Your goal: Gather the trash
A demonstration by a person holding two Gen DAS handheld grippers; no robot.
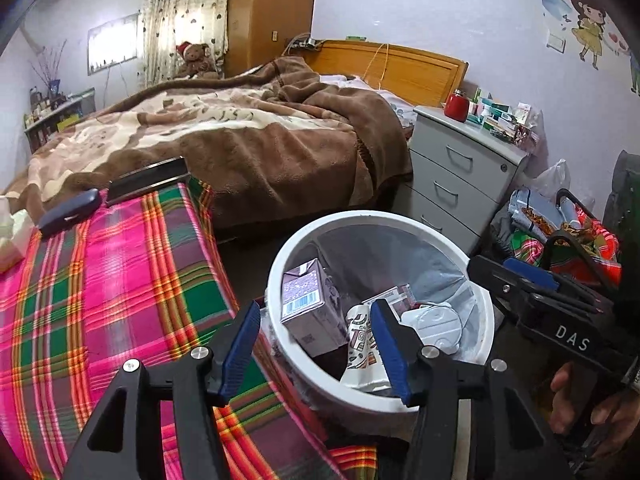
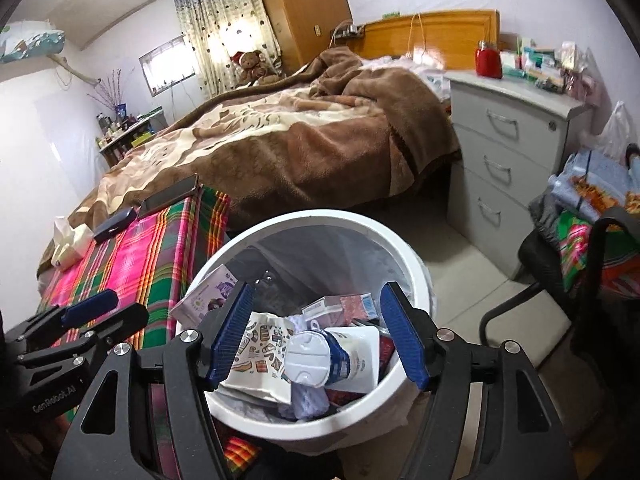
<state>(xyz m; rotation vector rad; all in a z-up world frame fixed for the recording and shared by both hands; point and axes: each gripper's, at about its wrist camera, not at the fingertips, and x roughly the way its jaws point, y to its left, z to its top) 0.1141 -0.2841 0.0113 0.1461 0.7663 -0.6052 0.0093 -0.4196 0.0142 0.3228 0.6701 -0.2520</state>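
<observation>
- Trash sits inside the white bin (image 2: 416, 276), a round plastic tub with a thin clear liner: a purple carton (image 1: 308, 300) leaning upright against the near wall, a patterned paper bag (image 2: 264, 344), a white lidded cup (image 2: 306, 360) on its side, a small red-and-white box (image 2: 352, 306).
- Left gripper (image 1: 316, 344): jaws parted, nothing between the ribbed blue pads, poised over the near rim and the plaid cloth (image 1: 100, 280).
- Right gripper (image 2: 316, 336): jaws spread wide and empty, hanging directly above the heap (likely just clear of a drop, judging by the pile below).
- Both tilted downward, presumably so the cameras look into the bin.
- Left on the plaid cloth, well apart from the bin: a dark glasses case (image 1: 70, 210), a flat black slab (image 1: 148, 180), possibly a phone, hard to tell through the fisheye, and white tissue (image 2: 68, 240).
- Soft brown fleece blanket (image 1: 240, 140) beyond; grey drawer unit (image 2: 512, 152) just past the bin.
</observation>
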